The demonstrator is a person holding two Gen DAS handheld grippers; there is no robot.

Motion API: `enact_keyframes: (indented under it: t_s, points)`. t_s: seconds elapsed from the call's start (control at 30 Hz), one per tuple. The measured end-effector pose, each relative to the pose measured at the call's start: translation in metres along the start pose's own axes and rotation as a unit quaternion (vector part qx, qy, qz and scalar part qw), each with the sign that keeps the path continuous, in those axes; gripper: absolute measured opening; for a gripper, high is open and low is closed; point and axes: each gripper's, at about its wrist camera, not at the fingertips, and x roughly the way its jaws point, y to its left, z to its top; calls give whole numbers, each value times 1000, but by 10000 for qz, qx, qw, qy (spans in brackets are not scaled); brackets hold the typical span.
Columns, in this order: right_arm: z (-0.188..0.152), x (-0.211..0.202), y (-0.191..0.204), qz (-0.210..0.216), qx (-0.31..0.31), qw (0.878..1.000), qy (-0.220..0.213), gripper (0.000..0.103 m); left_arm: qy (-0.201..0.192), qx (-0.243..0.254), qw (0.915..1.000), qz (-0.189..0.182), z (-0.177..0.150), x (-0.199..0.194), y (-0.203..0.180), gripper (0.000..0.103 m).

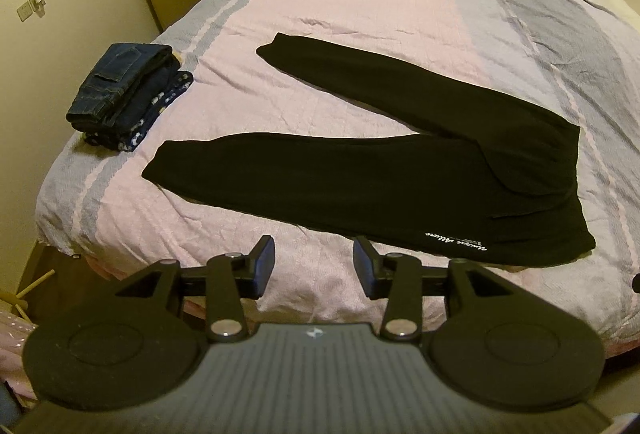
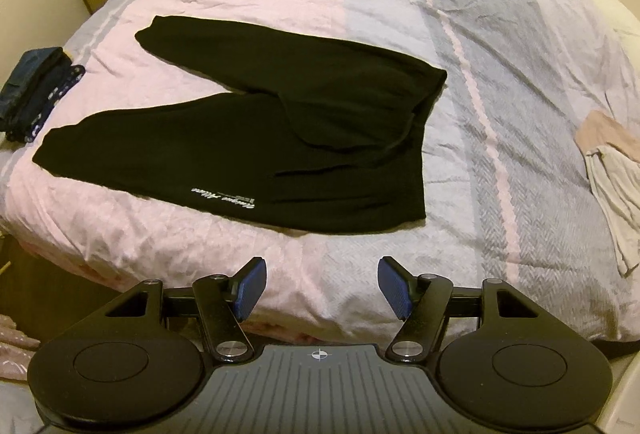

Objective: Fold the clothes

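- Nearest the camera is the left gripper (image 1: 314, 260), its jaws partly apart with nothing between them, hanging over the bed's near edge just short of the black trousers (image 1: 360, 170).
- The right gripper (image 2: 322, 288) is spread wider, also empty, above the bed (image 2: 460, 46) on the near side of the trousers.
- The trousers lie flat in the middle of the bed, legs splayed in a V: waistband to the right, cuffs to the left, white lettering (image 2: 222, 198) along their near edge.
- Left of the trousers, at the bed's corner, sits a stack of folded dark clothes (image 1: 124, 94); well to the right of the trousers lies a pale unfolded garment (image 2: 612, 186).
- The step in hand looks like bringing one leg over the other. To do it well, I would pinch the far leg at its cuff and at the waistband corner together, lift only enough to clear the fabric, and lay it seam on seam.
- Risk: a single-layer pinch would drag the fabric and wrinkle it; take both layers.
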Motion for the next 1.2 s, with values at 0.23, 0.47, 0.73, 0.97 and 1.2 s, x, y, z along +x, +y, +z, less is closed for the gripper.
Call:
enact_keyframes:
  t_s: [0.23, 0.47, 0.73, 0.97, 1.2]
  points:
    - [-1, 0, -3, 16, 48, 10000, -6, 65, -17, 58, 10000, -21, 2, -1, -4, 40]
    - [0, 0, -6, -39, 41, 10000, -19, 66, -31, 54, 10000, -26, 5, 2, -4, 40]
    - [5, 2, -2, -33, -41, 10000, -82, 66, -53, -58, 9999, 143, 9, 3, 1, 40]
    - [11, 5, 5, 9, -136, 9999, -97, 66, -105, -221, 9993, 293, 15, 3, 15, 40]
    - [22, 14, 10, -3, -104, 9999, -83, 66, -74, -279, 9991, 298, 27, 14, 28, 41]
